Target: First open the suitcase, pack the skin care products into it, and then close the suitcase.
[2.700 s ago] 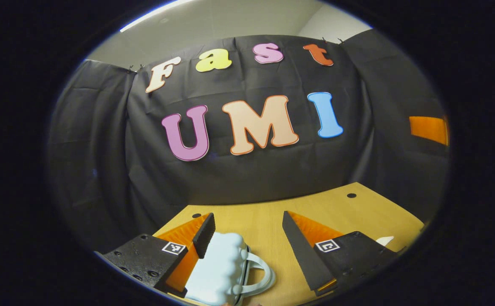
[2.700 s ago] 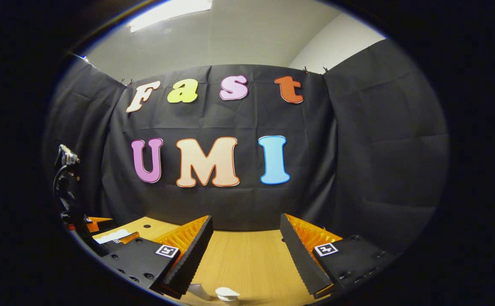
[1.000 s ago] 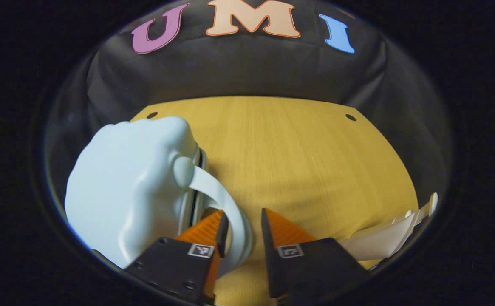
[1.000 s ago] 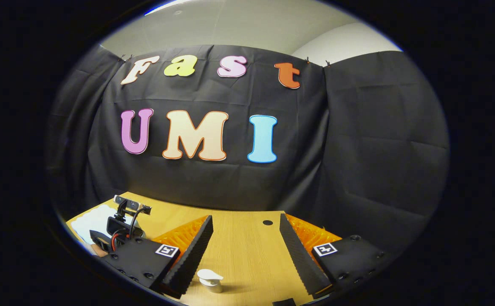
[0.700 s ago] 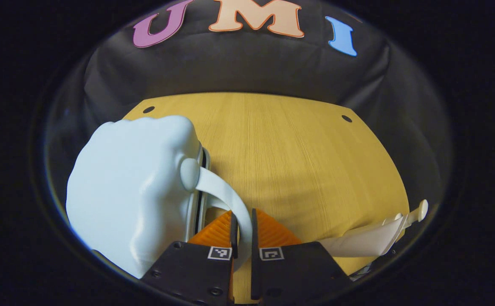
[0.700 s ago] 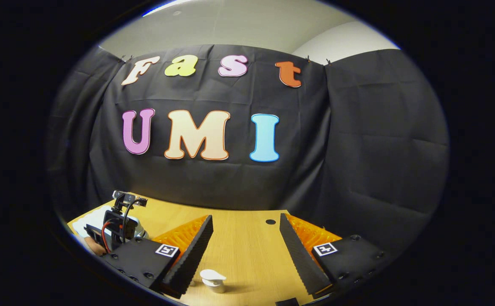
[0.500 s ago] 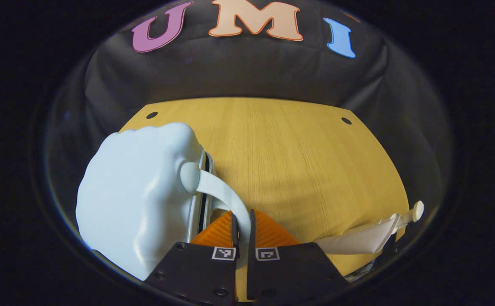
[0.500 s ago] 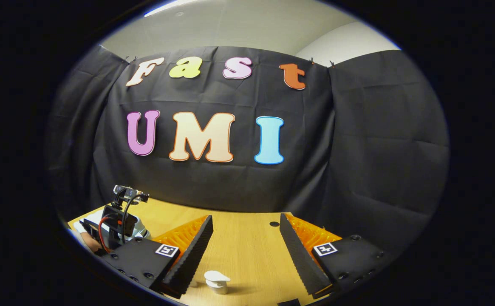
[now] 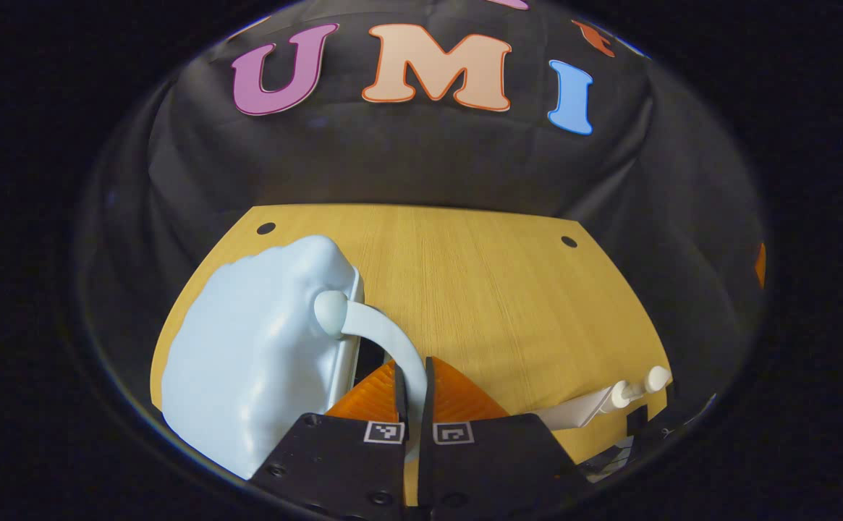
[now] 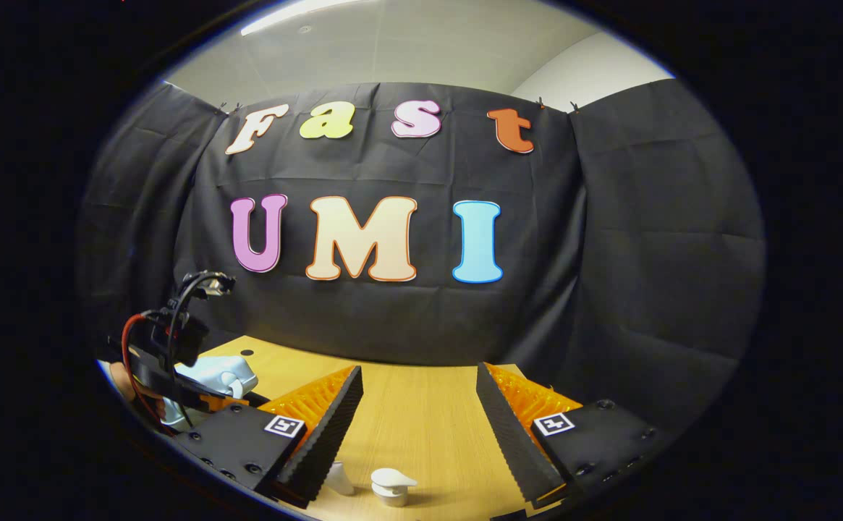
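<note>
A pale blue suitcase (image 9: 247, 376) lies at the left of the wooden table (image 9: 493, 289) in the left gripper view. Its curved handle (image 9: 381, 336) runs down between my left gripper's (image 9: 412, 376) fingers, which are shut on it. A dark gap shows at the suitcase's seam beside the handle. A white tube (image 9: 573, 414) and a white pump head (image 9: 638, 387) lie at the table's right. In the right gripper view my right gripper (image 10: 417, 375) hangs open over the table, a white pump cap (image 10: 391, 483) below and between its fingers. The left gripper (image 10: 175, 347) and suitcase (image 10: 215, 373) sit far left.
Black cloth walls stand close behind the table on the far side and on both flanks. Two small round holes (image 9: 569, 241) mark the tabletop's far corners. Bare wood stretches from the suitcase to the far edge. A small white piece (image 10: 339, 477) lies by my right gripper's left finger.
My left gripper came down, shut on the suitcase handle and has since drawn it up and back. The right gripper stayed open and shifted slightly.
</note>
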